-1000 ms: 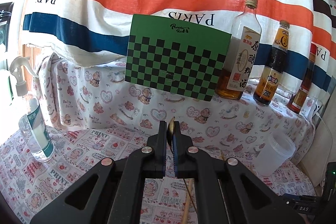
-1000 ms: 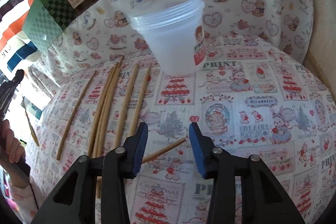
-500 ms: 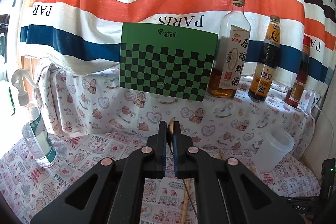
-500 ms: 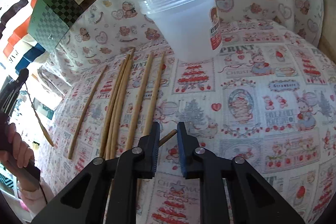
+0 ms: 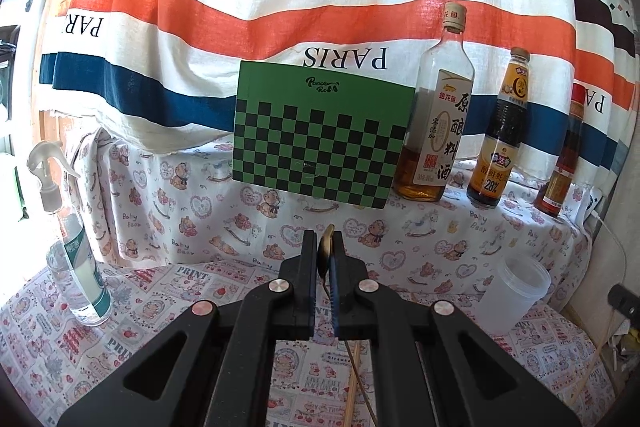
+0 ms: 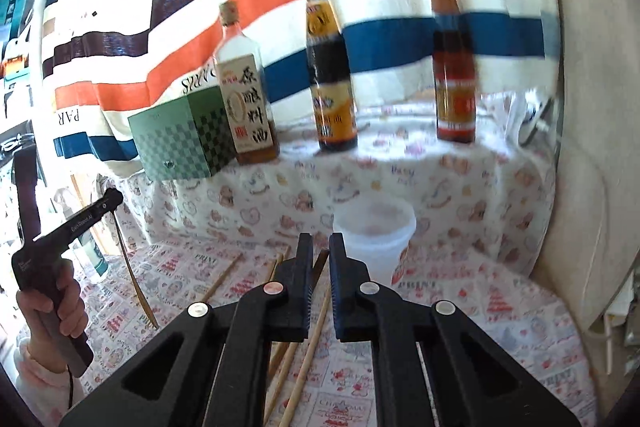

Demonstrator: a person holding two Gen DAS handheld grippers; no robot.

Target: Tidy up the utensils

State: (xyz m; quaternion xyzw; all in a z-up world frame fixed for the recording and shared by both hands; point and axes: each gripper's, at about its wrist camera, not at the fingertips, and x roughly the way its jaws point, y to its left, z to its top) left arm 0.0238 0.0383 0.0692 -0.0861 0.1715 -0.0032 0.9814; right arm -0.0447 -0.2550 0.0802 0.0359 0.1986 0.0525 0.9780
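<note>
The left gripper [image 5: 323, 247] pinches a spoon [image 5: 325, 255] upright for carrying; the right gripper [image 6: 318, 251] clamps a chopstick [image 6: 310, 343], aimed at the cup [image 6: 374, 239].

We saw a brassy metal spoon [image 5: 327, 247] in matt black plastic fingers [image 5: 308, 267], bare wood chopsticks [image 6: 308, 355] on printed cloth [image 5: 168, 291], and a frosted plastic cup [image 5: 516, 291] at three o'clock.

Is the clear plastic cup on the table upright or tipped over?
Upright. The clear plastic cup stands on its base on the printed tablecloth with its open rim facing up; the right wrist view shows the same.
</note>
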